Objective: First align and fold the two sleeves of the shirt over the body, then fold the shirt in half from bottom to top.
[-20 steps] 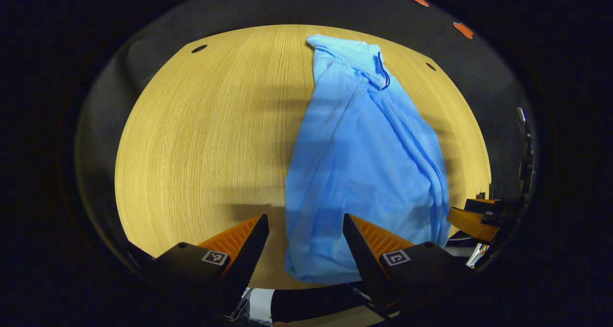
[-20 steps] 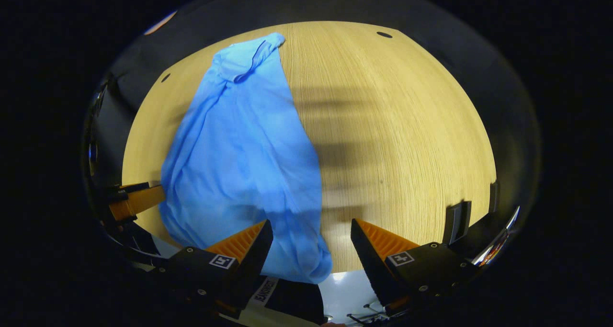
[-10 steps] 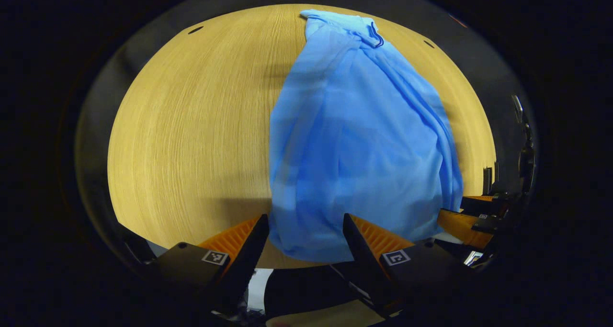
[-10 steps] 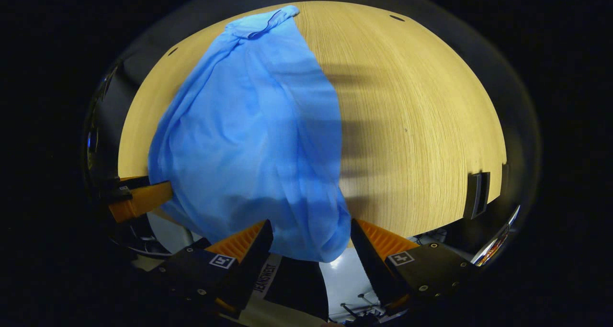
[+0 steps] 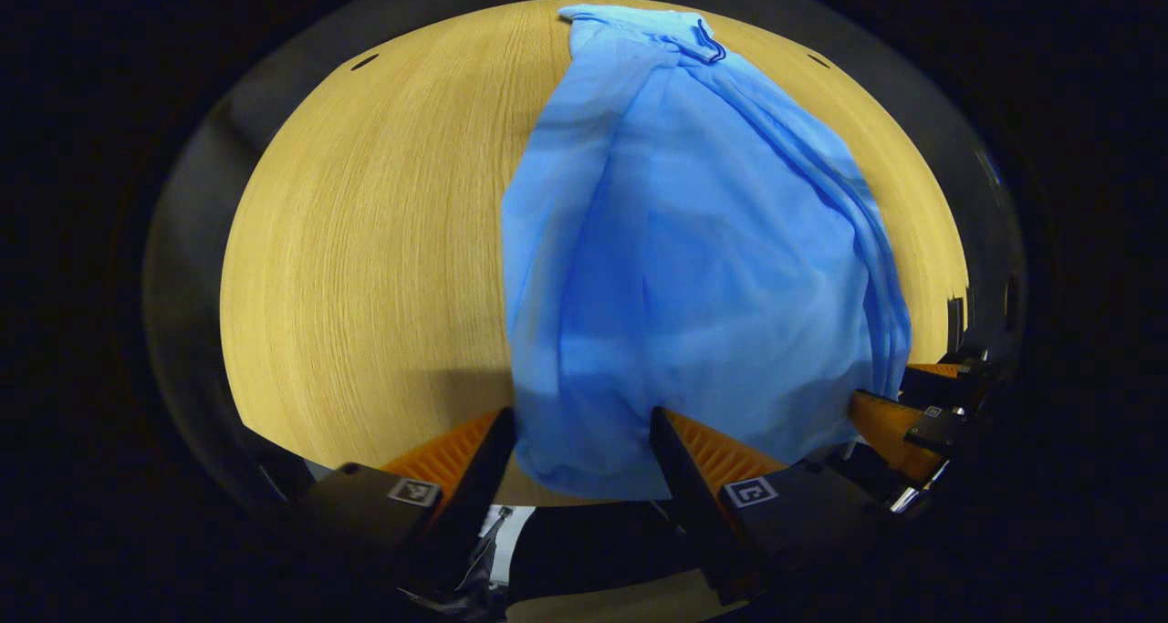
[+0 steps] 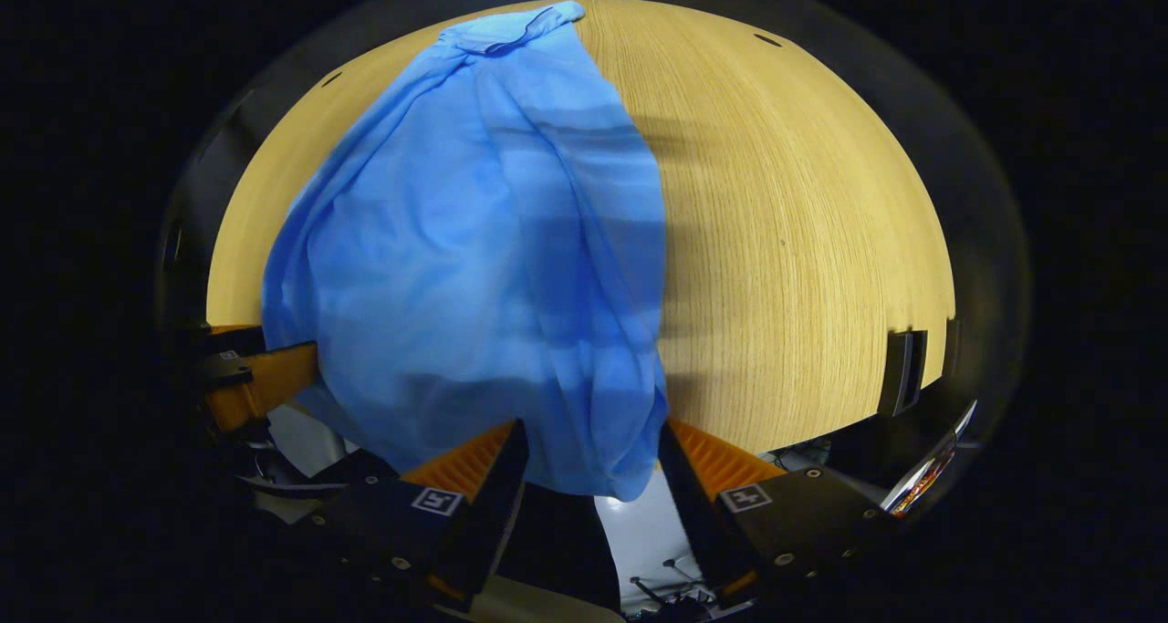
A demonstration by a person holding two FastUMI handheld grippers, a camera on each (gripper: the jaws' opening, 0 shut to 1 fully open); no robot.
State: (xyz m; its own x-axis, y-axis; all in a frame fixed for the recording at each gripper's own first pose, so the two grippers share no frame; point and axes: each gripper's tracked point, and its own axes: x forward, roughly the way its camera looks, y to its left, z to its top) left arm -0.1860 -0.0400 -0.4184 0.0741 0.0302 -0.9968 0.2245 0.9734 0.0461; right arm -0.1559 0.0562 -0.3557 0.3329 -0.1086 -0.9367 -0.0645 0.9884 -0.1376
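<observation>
left gripper (image 5: pixel 582 445) sits at the near hem of the shirt (image 5: pixel 693 267), jaws wide apart with the hem corner hanging down between the fingers, cloth brushing both inner faces but not clamped as far as i can tell. right gripper (image 6: pixel 591 454) is the same on the other hem corner, jaws well open, blue fabric drooping between them, no squeeze visible. each gripper also shows at the side of the other's view, just beside the hem. the shirt lies lengthwise on the wooden table (image 5: pixel 365 240), hem at the near table edge and spilling a little over it, body bunched narrow with long wrinkles, collar (image 5: pixel 703 44) at the far end near the far table edge. sleeves look already tucked over the body, though the folds hide exactly how, so this reads as the start of the bottom-to-top fold. risks: closing on only the top layer would leave the under layer behind; the bunched wrinkles could drag and skew the fold; uneven lift from the two sides would twist the hem; the overhang could slip off the near edge. bare table lies wide open on both sides of the shirt, little room beyond the collar.
</observation>
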